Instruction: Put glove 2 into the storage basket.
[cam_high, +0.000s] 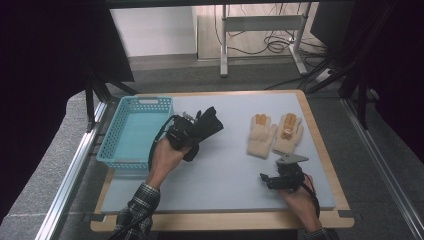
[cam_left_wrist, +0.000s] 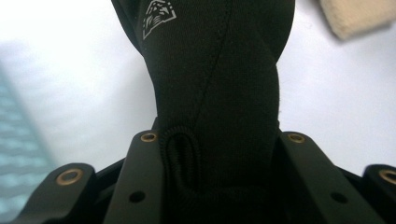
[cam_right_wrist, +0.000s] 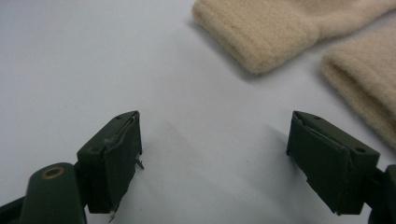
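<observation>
We've got the left tool (cam_high: 200, 127) clamped on a black glove (cam_left_wrist: 219, 88), lifted just beside the basket (cam_high: 112, 135). The loose end dangling could snag the rim. Right tool (cam_high: 272, 178) sits open near the beige gloves (cam_high: 274, 134).

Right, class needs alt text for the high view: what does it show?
The left claw holds a black glove above the table, beside a blue basket. Two cream gloves lie near the open right claw.
</observation>
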